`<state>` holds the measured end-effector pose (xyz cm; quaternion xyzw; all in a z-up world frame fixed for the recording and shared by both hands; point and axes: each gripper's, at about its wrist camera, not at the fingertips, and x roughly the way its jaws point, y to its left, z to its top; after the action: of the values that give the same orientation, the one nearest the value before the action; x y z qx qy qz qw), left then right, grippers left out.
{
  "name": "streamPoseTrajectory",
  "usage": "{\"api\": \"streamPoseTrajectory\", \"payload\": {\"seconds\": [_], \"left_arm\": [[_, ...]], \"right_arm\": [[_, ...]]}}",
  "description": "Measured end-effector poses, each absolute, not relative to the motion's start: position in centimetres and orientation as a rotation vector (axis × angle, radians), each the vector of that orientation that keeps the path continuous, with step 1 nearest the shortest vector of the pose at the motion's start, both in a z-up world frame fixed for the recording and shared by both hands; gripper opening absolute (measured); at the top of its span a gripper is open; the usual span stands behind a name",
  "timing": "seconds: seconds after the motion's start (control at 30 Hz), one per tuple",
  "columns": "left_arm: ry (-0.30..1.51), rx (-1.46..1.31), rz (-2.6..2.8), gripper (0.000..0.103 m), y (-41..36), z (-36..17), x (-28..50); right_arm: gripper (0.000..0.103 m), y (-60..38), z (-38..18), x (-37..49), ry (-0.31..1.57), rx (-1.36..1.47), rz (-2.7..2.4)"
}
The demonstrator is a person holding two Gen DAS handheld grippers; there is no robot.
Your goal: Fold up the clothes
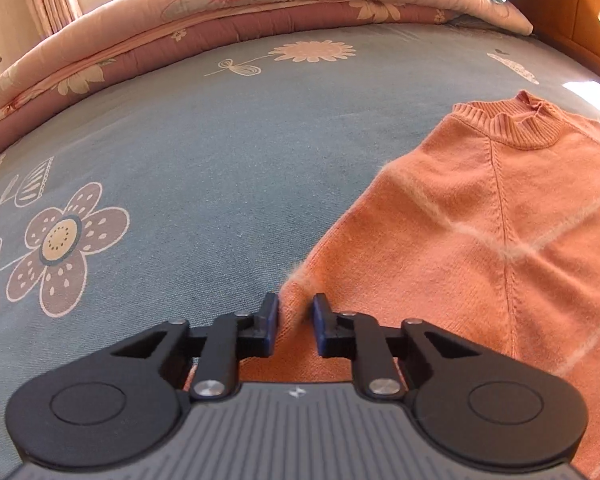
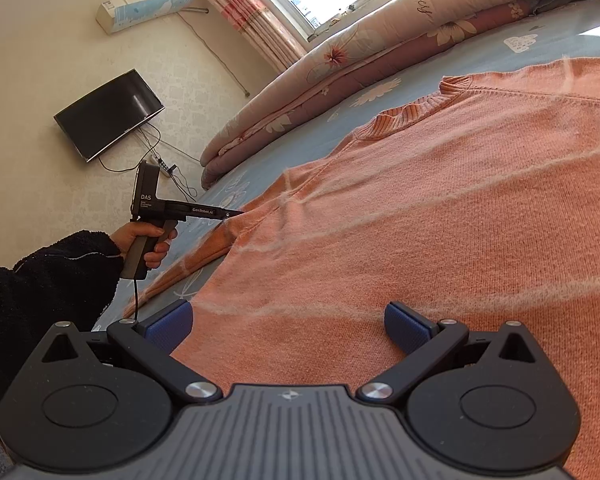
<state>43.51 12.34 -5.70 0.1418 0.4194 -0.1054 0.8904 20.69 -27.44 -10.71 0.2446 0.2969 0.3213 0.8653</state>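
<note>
An edge fold of the orange sweater (image 1: 480, 216), which is spread flat on the blue bedsheet (image 1: 204, 152), is pinched by the left gripper (image 1: 296, 322); the right gripper (image 2: 288, 330) is held spread wide over the knit, grasping nothing

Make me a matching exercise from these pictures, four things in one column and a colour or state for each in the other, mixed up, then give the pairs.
1 sweater
2 bedsheet
3 left gripper
4 right gripper

A open
B blue, flowered
C orange
D shut on a fold of knit

Pairs: 1-C, 2-B, 3-D, 4-A
</note>
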Motion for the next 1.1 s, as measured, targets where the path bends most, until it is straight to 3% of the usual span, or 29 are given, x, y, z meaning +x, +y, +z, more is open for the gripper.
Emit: {"api": "streamPoseTrajectory", "payload": {"seconds": [0.13,0.2,0.47,0.57,0.77,1.03,1.07,1.1], "left_arm": [[0.826,0.335,-0.103,0.008,11.7,-5.4,44.2],[0.836,0.338,-0.034,0.002,11.8,-5.9,45.1],[0.749,0.087,-0.113,0.008,12.7,-2.4,40.9],[0.783,0.058,-0.214,0.015,10.9,-2.3,38.6],[0.957,0.004,-0.116,0.014,11.5,-6.4,38.0],[0.981,-0.029,-0.094,0.012,14.4,-4.3,35.1],[0.956,-0.020,-0.102,0.016,14.1,-3.7,35.1],[0.924,-0.010,-0.116,0.027,13.7,-3.2,35.2]], "right_arm": [[0.103,-27.4,-10.7,20.7,0.622,0.512,0.673],[0.103,-27.4,-10.7,20.7,0.622,0.511,0.672],[0.103,-27.4,-10.6,20.6,0.622,0.507,0.670],[0.103,-27.4,-10.6,20.6,0.622,0.506,0.670],[0.103,-27.3,-10.5,20.6,0.623,0.500,0.667],[0.103,-27.0,-10.5,20.5,0.624,0.482,0.658],[0.103,-26.9,-10.5,20.5,0.624,0.481,0.658],[0.103,-26.9,-10.5,20.5,0.624,0.481,0.657]]}}
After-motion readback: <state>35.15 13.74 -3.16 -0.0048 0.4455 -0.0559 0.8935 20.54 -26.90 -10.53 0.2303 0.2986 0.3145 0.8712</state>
